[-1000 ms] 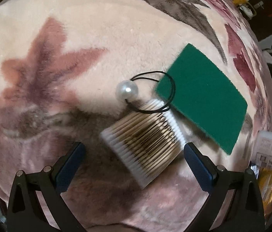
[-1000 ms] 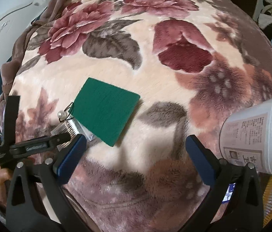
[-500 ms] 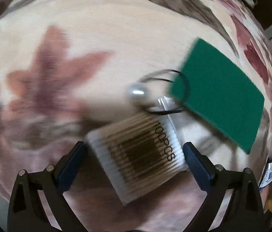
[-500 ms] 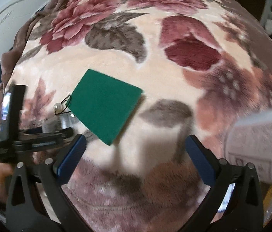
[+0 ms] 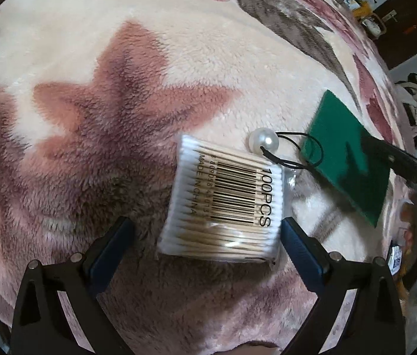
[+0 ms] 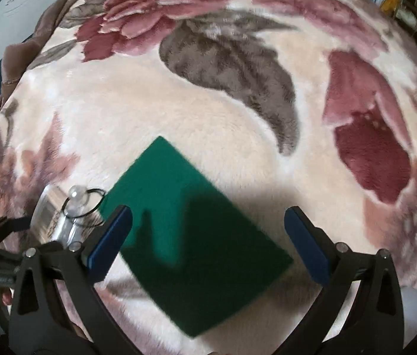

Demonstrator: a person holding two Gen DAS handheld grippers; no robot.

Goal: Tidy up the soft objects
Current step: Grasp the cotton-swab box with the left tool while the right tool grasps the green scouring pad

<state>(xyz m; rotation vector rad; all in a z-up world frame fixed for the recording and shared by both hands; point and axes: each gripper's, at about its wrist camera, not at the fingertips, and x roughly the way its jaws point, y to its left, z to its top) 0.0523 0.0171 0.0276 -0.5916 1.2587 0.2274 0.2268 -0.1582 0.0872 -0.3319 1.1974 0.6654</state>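
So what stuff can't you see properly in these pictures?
- Hair tie: left view, part of the black loop slips under the green pad.
- Swab pack: right view, blurred and half behind the left gripper; label unreadable.
- Pearl: right view, smeared by motion.
- Right gripper: left view, only a dark arm at the edge.

Swab pack (image 5: 223, 201) flat; green pad (image 6: 190, 233) beside.

- Cotton swab pack (image 5: 223, 204), pearl hair tie (image 5: 263, 143) and green pad (image 5: 347, 156) crowd together, touching.
- Blanket (image 5: 90, 59) left of the pack lies bare: open approach.
- Right hand-held gripper (image 6: 208, 236) straddles pad; bare blanket (image 6: 238, 118) beyond.
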